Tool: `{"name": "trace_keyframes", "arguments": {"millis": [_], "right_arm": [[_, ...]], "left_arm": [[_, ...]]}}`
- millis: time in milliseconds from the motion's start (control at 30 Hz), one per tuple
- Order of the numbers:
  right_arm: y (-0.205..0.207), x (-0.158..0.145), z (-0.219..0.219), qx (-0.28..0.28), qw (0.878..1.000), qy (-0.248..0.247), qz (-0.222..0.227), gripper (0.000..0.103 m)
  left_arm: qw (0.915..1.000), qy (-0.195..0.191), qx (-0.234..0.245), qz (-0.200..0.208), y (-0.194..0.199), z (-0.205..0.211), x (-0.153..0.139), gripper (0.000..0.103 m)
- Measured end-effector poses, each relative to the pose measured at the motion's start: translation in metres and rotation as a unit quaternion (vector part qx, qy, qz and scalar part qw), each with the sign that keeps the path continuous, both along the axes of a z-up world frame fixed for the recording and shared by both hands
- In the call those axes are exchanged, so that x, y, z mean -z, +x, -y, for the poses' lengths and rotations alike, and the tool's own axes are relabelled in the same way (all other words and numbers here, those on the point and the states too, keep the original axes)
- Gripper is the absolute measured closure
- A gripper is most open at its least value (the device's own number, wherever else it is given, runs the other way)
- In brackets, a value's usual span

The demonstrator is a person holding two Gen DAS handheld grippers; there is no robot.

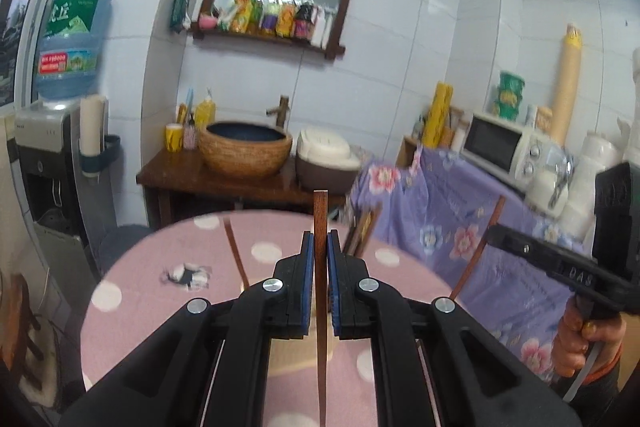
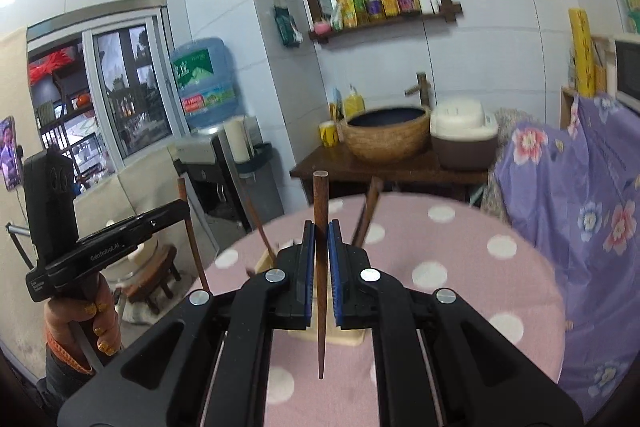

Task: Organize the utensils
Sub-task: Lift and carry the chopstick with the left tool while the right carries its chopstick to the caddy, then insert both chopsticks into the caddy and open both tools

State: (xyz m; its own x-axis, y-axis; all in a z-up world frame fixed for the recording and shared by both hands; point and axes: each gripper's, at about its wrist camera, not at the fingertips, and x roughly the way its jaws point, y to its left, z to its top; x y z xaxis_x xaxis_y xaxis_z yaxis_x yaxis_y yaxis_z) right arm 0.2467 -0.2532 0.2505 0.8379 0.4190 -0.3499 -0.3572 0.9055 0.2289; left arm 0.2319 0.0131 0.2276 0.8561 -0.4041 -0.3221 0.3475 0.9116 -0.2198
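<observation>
My left gripper [image 1: 319,259] has its jaws squeezed tight on a brown chopstick [image 1: 320,227]. The stick stands almost straight up between the blue pads [image 1: 307,267]. Its thick flat end pokes up above the pads and its thin pointy end hangs down below them.

My right gripper [image 2: 320,259] is clamped on another chopstick [image 2: 320,227] the same way, thick end up and pointy end down, with the point hanging in the air over the table [image 2: 460,247].

The table is round and has a pink cloth with white dots. On it, behind my right jaws, sits a pale wooden holder [image 2: 344,337]. More chopsticks [image 2: 370,211] lean out of it, tilted to the sides. They look blurry.

From my left camera I see my right gripper off to the right side, held by a hand [image 1: 580,343], with its stick slanting across. From my right camera I see the left gripper on the left side, held by the other hand [image 2: 86,323], with its stick upright.

Behind the table is a wooden stand with a basket-like sink [image 2: 386,137].
</observation>
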Motion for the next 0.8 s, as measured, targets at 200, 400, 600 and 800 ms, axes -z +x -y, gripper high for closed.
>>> {"name": "trace_keyframes", "arguments": {"millis": [200,400,600,800], "right_arm": [[0.032,-0.054,-0.01,0.034,0.998,0.013,0.044,0.095],[0.061,-0.031,-0.027,0.069,0.996,-0.007,0.05,0.095],[0.076,0.024,-0.044,0.074,0.996,-0.03,0.033,0.095],[0.087,0.068,-0.048,0.069,0.997,-0.025,-0.017,0.095]], "left_arm": [[0.9972,-0.018,-0.037,0.063,0.036,0.003,-0.057,0.095],[0.9946,0.01,-0.078,0.068,0.064,0.018,-0.025,0.095],[0.9956,0.008,-0.089,0.03,0.075,0.021,0.036,0.095],[0.9971,0.019,-0.073,-0.006,0.077,0.025,0.074,0.095]]}}
